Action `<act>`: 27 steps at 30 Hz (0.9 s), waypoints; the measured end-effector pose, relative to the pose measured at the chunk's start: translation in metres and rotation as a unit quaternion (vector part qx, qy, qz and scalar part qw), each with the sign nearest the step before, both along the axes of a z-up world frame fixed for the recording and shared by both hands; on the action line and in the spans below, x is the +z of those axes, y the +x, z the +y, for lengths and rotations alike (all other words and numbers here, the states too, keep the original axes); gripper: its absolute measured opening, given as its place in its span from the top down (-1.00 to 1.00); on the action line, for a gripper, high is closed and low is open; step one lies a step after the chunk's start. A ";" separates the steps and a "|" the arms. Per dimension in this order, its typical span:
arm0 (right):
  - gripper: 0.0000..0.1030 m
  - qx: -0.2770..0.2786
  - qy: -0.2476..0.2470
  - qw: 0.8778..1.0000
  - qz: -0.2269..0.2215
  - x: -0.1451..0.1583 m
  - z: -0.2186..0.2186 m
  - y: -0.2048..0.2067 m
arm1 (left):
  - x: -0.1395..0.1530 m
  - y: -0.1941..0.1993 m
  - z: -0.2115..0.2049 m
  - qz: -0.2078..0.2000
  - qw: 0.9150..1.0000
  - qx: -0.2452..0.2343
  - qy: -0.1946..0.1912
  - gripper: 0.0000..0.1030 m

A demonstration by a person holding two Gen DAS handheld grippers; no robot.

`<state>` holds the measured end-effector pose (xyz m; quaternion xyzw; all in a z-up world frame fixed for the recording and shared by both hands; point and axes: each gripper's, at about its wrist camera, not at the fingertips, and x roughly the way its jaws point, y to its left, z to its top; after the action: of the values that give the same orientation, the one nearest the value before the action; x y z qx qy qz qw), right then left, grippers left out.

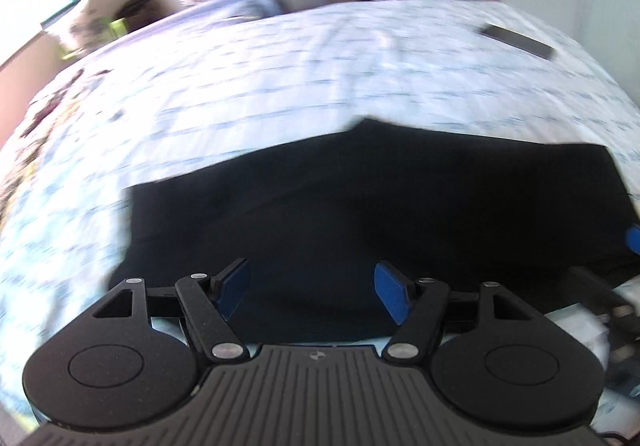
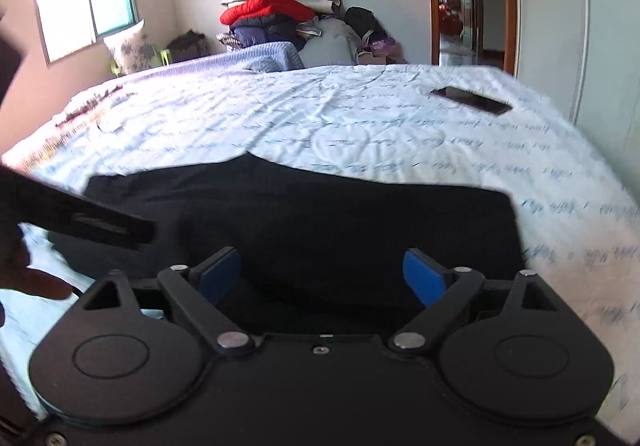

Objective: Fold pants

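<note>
Black pants (image 2: pixel 300 222) are lying on the near part of the bed (image 2: pixel 360 118), already folded into a compact rectangle; little seems left beyond tidying. Left hand-held gripper (image 1: pixel 314 288) and right hand-held gripper (image 2: pixel 322 276) are hovering over them, jaws wide, gripping nothing. No containers are showing.
</note>
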<state>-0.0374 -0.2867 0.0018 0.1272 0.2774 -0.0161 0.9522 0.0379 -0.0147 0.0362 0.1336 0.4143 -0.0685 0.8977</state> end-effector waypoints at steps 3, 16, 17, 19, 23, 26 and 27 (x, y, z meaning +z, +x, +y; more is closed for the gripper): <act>-0.77 -0.003 0.070 0.997 0.024 0.003 -0.002 -0.009 | 0.029 -0.012 0.057 -0.027 0.999 0.039 -0.005 -0.41; -0.78 0.034 -0.101 0.994 -0.005 -0.016 0.036 0.009 | 0.049 -0.036 0.038 -0.136 0.989 -0.057 0.025 -0.98; -0.78 0.024 -0.116 0.993 -0.005 -0.018 0.036 0.014 | 0.033 -0.029 0.020 -0.122 0.990 -0.070 0.026 -0.98; -0.78 0.000 -0.115 0.993 0.004 -0.023 0.029 0.028 | -0.006 -0.016 -0.008 -0.098 0.993 -0.055 0.043 -0.89; -0.78 -0.024 -0.121 0.992 0.026 -0.035 0.015 0.053 | -0.051 0.011 -0.032 -0.071 0.996 -0.033 0.051 -0.77; -0.78 0.000 -0.149 0.987 0.065 -0.052 0.017 0.062 | -0.064 0.021 -0.031 -0.051 0.997 -0.037 0.046 -0.79; -0.78 0.000 -0.151 0.986 0.064 -0.053 0.016 0.059 | -0.065 0.023 -0.031 -0.050 0.997 -0.033 0.051 -0.79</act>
<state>0.0216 -0.2704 -0.0516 -0.0195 0.3325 -0.0657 0.9406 0.0613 -0.0457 -0.0290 0.1958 0.3676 -0.0697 0.9065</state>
